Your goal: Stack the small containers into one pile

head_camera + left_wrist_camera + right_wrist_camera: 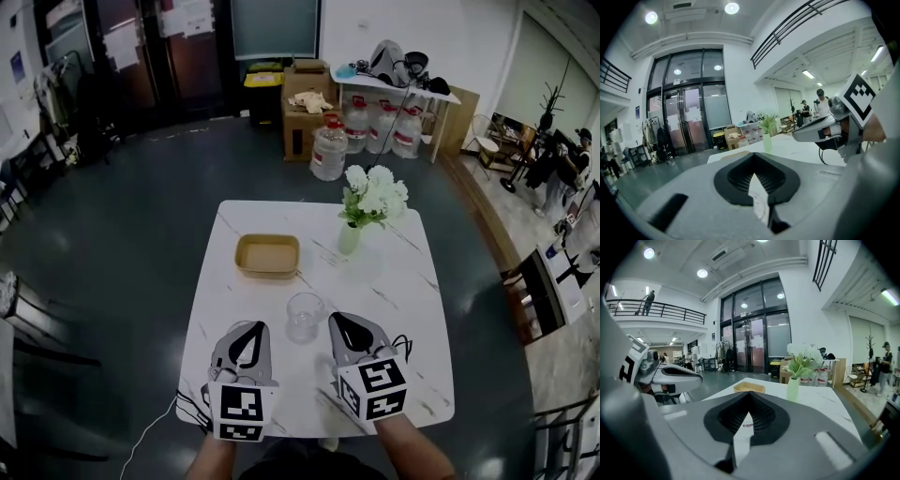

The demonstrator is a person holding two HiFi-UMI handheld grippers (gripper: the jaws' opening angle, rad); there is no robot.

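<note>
Near edge first: both grippers sit low over the table's point(422, 356) near side, marker cubes abt level w/ the rim. L gripper point(248, 330): jaws closed, nothing btwn them. R gripper point(343, 323): same, pads together, empty. A cable point(155, 422) hangs off the near-left corner, so a wide swing on that side could snag it, I'd say.

Just ahead, btwn the two tips, is the clear container point(304, 317), upright on the marble and touching neither gripper. Can't tell if it's one piece or several already nested; the walls are see-through and too small to count. So this fits either a finished pile or a lone piece yet to be stacked. Risk either way: it looks light and the tips flank it close, so a sideways nudge from shut jaws would prob slide or topple it.

Further out is the tan tray point(267, 255), flat, apart from the clear container, a bit left of centre. Low and wide, hard to upset.

Right of the tray stands the vase point(349, 239) w/ white flowers point(375, 192), tall, narrow and top-heavy by the look. That's the biggest hazard: any reach past the tray on the R side could clip it.

Room: bare marble to the R of the R gripper and at the far-left. The L gripper is close to the L edge, so less margin there. Beyond the far rim there's just dark floor point(141, 234), w/ water jugs point(328, 150) well away.
</note>
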